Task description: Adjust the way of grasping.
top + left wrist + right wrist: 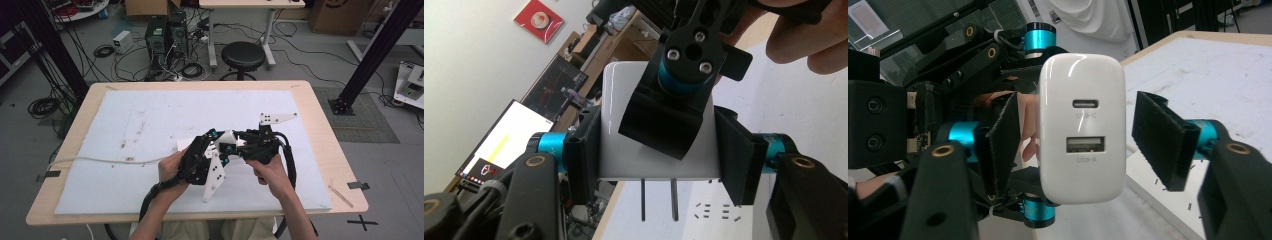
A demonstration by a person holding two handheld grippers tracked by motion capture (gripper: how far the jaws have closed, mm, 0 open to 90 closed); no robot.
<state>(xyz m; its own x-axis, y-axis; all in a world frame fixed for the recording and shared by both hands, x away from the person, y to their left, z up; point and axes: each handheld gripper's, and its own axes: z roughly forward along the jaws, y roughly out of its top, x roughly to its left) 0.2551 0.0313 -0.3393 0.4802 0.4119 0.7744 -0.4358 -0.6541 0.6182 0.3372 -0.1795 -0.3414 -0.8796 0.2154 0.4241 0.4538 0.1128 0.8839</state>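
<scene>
Left gripper [656,150] clamps the white charger [1082,130] above the table [320,125]; right gripper [1083,145] straddles it, pads apart.

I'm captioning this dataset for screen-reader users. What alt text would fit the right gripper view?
A white charger faces the camera, showing a USB-C port above a USB-A port, held above and below by the left gripper. The right gripper has its black pads on either side of the charger, with a gap showing beside the right one. A white table mat lies behind.
</scene>
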